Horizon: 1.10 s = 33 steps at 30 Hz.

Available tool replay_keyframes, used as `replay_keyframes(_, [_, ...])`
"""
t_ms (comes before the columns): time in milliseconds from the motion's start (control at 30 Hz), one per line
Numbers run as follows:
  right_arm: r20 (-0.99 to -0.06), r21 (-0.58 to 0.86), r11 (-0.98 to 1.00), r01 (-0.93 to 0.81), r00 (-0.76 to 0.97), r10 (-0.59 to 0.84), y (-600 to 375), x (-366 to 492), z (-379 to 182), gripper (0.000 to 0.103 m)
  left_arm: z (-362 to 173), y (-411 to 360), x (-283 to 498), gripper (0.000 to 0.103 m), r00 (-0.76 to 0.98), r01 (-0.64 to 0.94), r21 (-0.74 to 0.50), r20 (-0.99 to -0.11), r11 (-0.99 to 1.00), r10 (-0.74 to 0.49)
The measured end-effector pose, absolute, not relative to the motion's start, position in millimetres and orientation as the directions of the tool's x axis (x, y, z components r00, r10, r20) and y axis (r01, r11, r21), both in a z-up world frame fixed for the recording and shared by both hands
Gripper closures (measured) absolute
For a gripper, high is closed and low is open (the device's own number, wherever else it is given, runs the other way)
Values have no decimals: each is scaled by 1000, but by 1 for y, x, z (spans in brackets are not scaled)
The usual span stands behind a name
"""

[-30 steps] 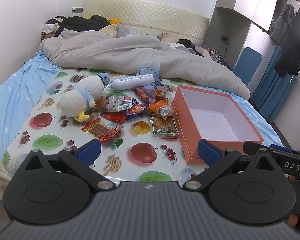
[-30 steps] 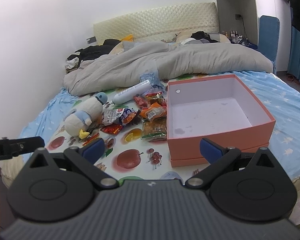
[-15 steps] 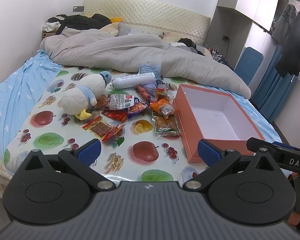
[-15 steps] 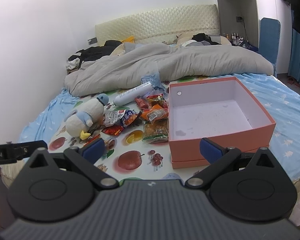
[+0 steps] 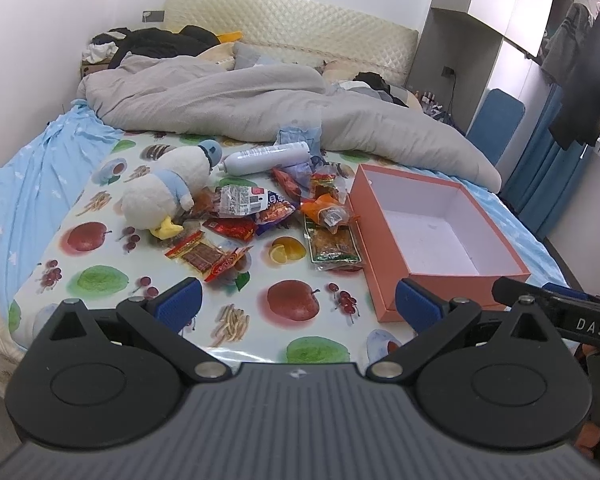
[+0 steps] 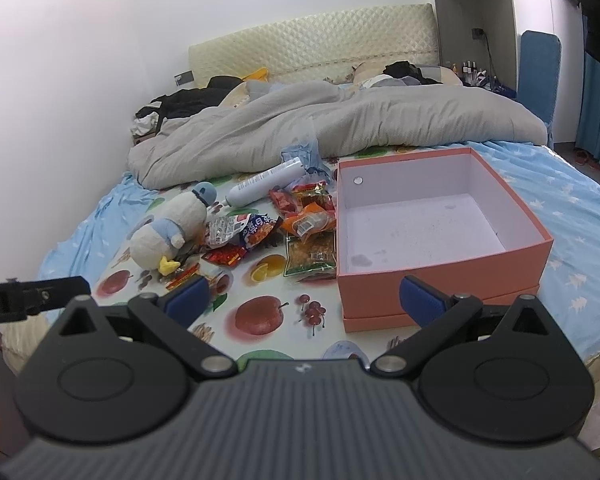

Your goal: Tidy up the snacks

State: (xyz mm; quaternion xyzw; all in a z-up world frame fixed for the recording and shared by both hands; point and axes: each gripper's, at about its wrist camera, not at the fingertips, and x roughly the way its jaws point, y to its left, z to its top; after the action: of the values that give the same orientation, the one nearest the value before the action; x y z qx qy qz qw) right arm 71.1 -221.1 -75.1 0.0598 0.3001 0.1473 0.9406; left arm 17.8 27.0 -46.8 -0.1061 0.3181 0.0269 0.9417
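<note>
While empty, pink box [image 6: 440, 284] long axis toward grey duvet [image 6: 340, 128]

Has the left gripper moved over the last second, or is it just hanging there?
Yes. The left gripper has drawn back and turned slightly right: the orange box and the plush duck sit a little lower and further left in its view.

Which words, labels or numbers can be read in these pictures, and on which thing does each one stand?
"DAS": on the black bar of the other gripper, at the right edge of the left wrist view.
"LAI", cut off at the frame edge: on the black bar at the left edge of the right wrist view.
Snack packets: print and barcodes too small to read.
White bottle: label text blurred.
</note>
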Motion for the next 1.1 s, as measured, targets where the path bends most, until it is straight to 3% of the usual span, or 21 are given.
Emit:
replay_keyframes(833, [-606, 189, 952, -241, 734, 306, -208, 99, -108, 0, -81, 40, 47, 0, 764, -155, -182, -646, 971, 1])
replay_keyframes(1000, [-582, 124, 965, -229, 771, 258, -196, 109, -116, 0, -99, 51, 62, 0, 744, -166, -177, -668, 970, 5])
replay_keyframes(1100, [-574, 170, 953, -250, 761, 302, -196, 118, -121, 0, -99, 53, 71, 0, 755, -145, -140, -655, 979, 19])
